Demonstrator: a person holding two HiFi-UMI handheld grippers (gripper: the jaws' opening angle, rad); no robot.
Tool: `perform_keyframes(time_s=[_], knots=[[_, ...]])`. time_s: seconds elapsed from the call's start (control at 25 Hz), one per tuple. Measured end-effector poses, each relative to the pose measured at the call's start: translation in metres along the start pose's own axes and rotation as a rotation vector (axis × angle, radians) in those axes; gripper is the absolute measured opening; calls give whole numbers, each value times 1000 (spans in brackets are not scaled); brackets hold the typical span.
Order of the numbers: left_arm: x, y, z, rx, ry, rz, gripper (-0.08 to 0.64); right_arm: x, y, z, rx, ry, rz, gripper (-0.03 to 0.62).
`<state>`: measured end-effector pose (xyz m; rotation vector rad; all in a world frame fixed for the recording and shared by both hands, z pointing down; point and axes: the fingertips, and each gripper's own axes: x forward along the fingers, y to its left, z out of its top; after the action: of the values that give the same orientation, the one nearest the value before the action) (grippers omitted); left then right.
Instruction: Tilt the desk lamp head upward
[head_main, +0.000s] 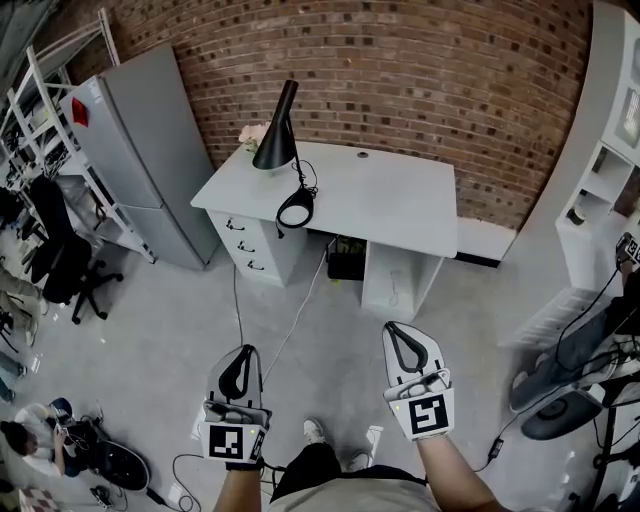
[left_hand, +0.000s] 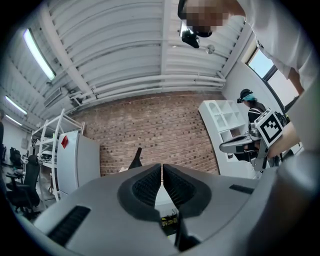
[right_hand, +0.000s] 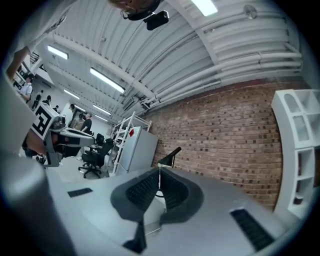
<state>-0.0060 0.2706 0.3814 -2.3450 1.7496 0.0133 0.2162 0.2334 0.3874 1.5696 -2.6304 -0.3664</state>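
**Both claws closed, lamp well ahead**

The left gripper (head_main: 243, 352) and the right gripper (head_main: 396, 330) each have their jaws pressed together, with nothing between them. The desk lamp (head_main: 278, 128) stands on the white desk (head_main: 400, 195), well ahead of both and left of the right gripper. Its black head seems to slope downward, though it shows small.

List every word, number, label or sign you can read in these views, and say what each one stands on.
None: no text can be read in any view.
Cubes of the left gripper and right gripper: square black-and-white marker patterns, not letters or numbers.
The red sticker on the grey fridge: too small to tell whether it bears print.
The desk lamp and white desk: no print visible.
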Motion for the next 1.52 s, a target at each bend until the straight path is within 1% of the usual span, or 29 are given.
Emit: perform_keyframes(time_s=[0.08, 0.2, 0.36, 0.56, 0.76, 0.88, 1.08, 1.2, 1.36, 1.52], knots=[[6, 6, -3, -9, -3, 2, 20, 10, 5, -1, 0, -2, 13, 18], [18, 11, -17, -31, 13, -17, 20, 27, 10, -5, -1, 4, 20, 18], [52, 32, -37, -37, 8, -41, 20, 64, 14, -15, -1, 6, 14, 18], [111, 78, -51, -40, -1, -75, 20, 139, 20, -25, 0, 20, 13, 18], [162, 138, -66, -48, -1, -95, 20, 224, 40, -21, -8, 23, 35, 18], [187, 168, -77, -61, -6, -102, 20, 267, 50, -20, -28, 24, 45, 20], [217, 205, -97, -95, -6, -123, 20, 324, 66, -20, -47, 32, 56, 18], [233, 214, -110, -122, -1, -144, 20, 348, 76, -20, -63, 27, 70, 20], [248, 213, -117, -141, -8, -174, 20, 362, 87, -22, -99, 38, 101, 20], [264, 207, -121, -162, 13, -191, 20, 372, 80, -26, -90, 56, 113, 18]])
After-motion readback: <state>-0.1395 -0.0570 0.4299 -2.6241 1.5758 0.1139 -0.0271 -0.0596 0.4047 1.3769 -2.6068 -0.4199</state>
